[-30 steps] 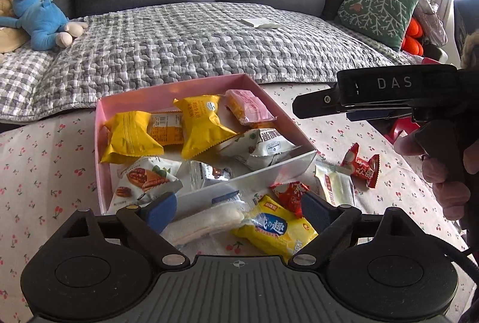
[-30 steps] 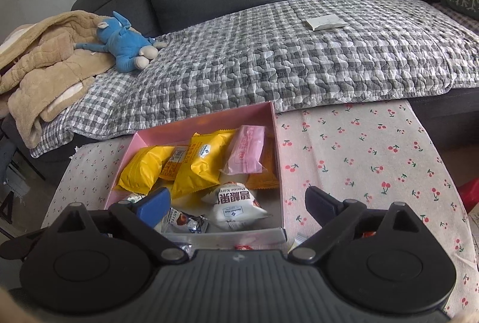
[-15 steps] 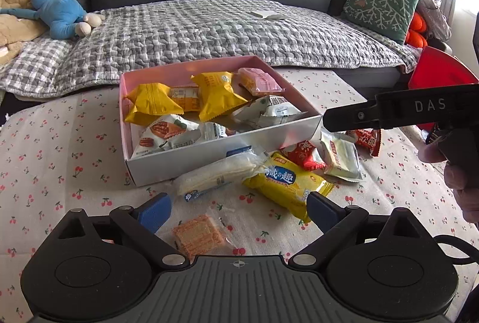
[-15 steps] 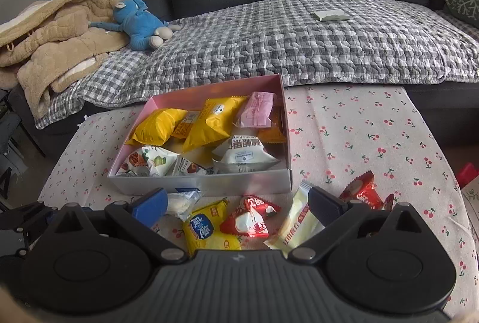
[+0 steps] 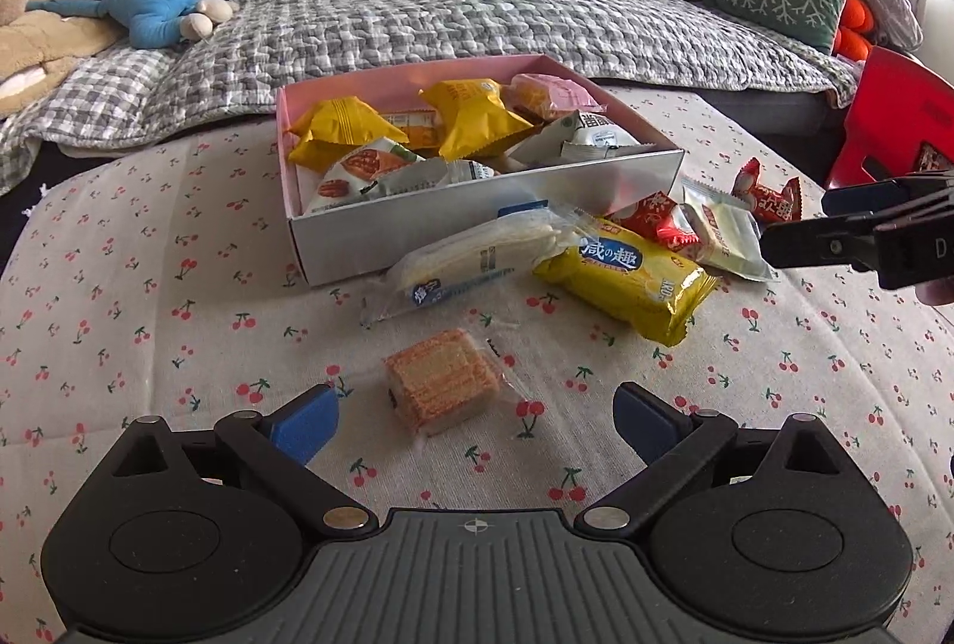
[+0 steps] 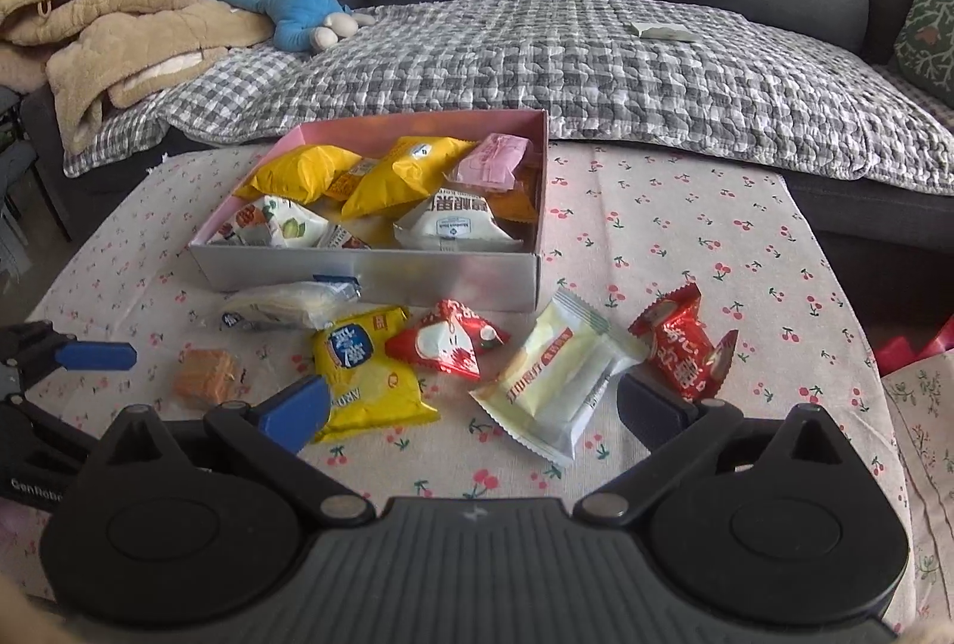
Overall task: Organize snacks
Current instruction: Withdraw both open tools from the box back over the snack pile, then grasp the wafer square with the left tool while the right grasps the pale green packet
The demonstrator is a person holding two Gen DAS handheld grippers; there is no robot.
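The sofa (image 5: 417,6) runs behind the table (image 5: 149,286), whose cherry-print cloth carries a box (image 5: 477,203) with a pink inside, already part full of packets. Six snacks lie loose in front of its near wall: a long white packet (image 5: 477,250) touching the box, a yellow packet (image 5: 626,280), a pale packet (image 6: 560,375), two red packets (image 6: 447,340) (image 6: 685,346), and, smallest, a clear-wrapped wafer (image 5: 441,381) nearest the left claw (image 5: 474,420). Both the left claw and the right claw (image 6: 471,408) hang wide open with nothing in them. The wafer looks like the left claw's next pick: lower straight over it so the fingers straddle its sides, press on the block rather than the loose wrap, then lift clear of the near wall before dropping it in.
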